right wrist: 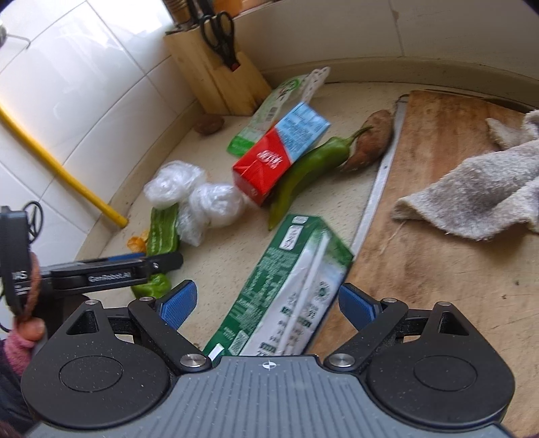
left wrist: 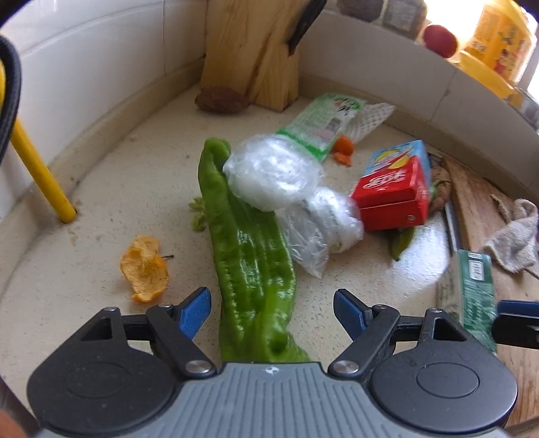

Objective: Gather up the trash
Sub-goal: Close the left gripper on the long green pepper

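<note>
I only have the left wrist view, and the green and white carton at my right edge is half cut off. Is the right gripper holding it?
Observer: No. The right gripper is open, one blue finger on each side of the green and white carton, with gaps showing.
Operator: What is the dark green tip poking out by the red and blue carton?
Observer: A second long green pepper, its stem pointing at a brown root vegetable.
Operator: And the black handle in the wooden knife block?
Observer: Black-handled scissors stand in it.
</note>
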`<state>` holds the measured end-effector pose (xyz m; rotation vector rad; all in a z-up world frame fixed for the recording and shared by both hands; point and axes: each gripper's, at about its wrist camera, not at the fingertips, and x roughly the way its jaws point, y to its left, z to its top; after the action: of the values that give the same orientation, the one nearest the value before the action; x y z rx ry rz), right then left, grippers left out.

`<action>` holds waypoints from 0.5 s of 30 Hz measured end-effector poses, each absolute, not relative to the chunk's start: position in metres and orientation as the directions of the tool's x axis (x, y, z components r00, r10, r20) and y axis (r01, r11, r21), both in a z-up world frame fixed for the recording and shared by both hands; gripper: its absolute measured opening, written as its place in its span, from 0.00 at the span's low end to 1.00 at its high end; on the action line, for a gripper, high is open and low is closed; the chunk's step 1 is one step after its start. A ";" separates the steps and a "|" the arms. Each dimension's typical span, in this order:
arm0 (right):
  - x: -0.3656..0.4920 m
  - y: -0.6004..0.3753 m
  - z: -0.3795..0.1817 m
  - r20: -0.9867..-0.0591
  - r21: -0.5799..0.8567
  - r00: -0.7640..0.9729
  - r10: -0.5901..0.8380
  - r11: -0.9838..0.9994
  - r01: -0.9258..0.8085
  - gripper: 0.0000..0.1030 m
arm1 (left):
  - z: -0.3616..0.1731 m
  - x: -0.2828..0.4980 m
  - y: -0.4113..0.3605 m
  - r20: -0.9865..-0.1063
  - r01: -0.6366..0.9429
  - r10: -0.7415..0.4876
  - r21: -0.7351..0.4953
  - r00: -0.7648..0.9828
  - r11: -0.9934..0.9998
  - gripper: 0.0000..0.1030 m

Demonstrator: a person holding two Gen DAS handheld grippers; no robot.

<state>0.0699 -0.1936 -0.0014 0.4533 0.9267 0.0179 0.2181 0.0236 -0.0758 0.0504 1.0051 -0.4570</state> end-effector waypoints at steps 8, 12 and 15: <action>0.083 -0.205 0.010 -0.743 0.364 0.646 0.178 0.916 0.167 0.91 | -0.083 0.227 0.038 -0.819 0.381 -0.385 -0.224 0.426 0.897 0.42; 0.093 -0.205 0.013 -0.731 0.366 0.656 0.188 0.919 0.144 0.91 | -0.081 0.217 0.055 -0.825 0.358 -0.396 -0.255 0.404 0.898 0.41; 0.100 -0.201 0.012 -0.736 0.358 0.647 0.199 0.926 0.122 0.91 | -0.078 0.208 0.067 -0.823 0.341 -0.400 -0.270 0.404 0.900 0.41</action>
<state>0.0999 -0.2008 0.0119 0.3977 0.8721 0.0451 0.2083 0.0666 -0.0779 -0.0622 1.0565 -0.4680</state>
